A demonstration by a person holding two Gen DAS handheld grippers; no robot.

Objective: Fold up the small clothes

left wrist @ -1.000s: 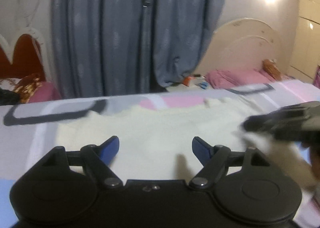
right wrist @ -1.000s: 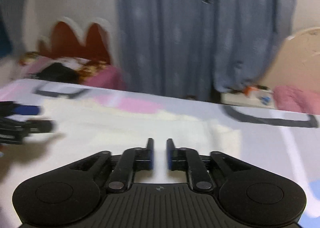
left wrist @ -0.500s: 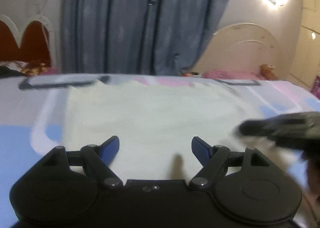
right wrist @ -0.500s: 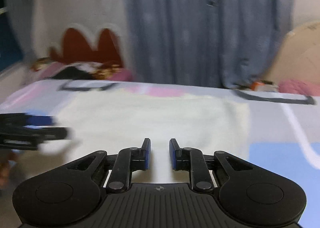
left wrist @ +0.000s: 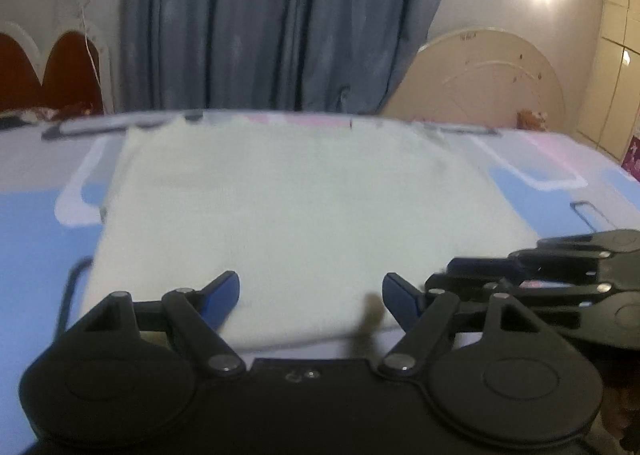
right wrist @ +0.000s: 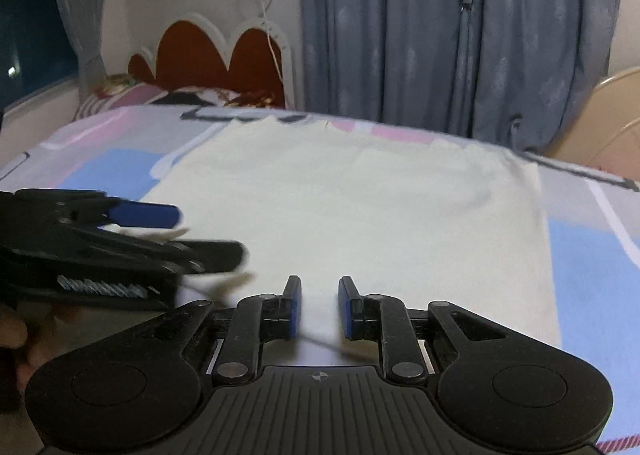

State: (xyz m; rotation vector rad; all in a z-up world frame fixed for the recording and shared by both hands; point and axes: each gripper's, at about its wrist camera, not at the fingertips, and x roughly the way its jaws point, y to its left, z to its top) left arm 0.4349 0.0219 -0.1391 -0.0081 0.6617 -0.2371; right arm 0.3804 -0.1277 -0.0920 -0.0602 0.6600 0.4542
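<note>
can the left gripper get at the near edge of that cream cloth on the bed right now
Probably yes. The left gripper stands open right over the near edge of the cream cloth, with nothing between; the right gripper sits beside it.

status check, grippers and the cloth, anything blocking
Left gripper open wide, empty. Right gripper narrow gap, nothing held. Cream cloth flat on the patterned bedsheet. Nothing on it.

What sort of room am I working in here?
Most likely a bedroom: the cream garment lies on a patterned bedsheet, with a cream headboard and blue curtains behind.
</note>
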